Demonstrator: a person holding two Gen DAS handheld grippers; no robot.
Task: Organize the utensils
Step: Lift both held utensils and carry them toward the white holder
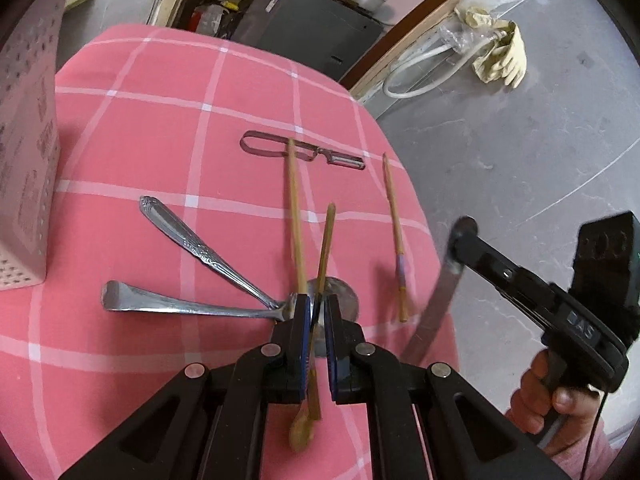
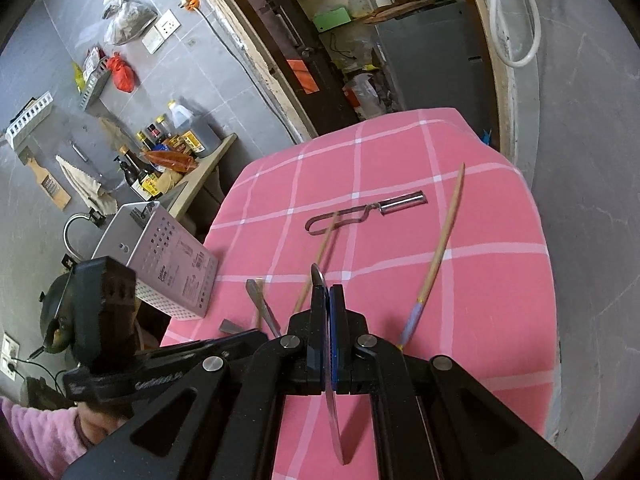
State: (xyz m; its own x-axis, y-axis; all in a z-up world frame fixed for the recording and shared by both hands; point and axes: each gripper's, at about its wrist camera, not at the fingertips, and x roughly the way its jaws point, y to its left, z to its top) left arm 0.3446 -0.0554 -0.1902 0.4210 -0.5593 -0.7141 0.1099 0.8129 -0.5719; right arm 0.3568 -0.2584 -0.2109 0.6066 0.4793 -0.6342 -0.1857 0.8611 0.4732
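Our left tool is clamped on a wooden spoon; our right tool grips a knife above the bench's near edge.

A: What surrounds the table with the pink checked cloth?

B: A grey floor on one side of it, and beyond its far edge a doorway with a worn wooden frame opening onto a dim, cluttered room.

A: And the wall?

B: Grey tiles to the left of the table, with a white socket plate, hanging bags and wire racks. Below them, a shelf of bottles.

A: Anything on the floor?

B: A white hose and pale gloves, past the table's far corner.
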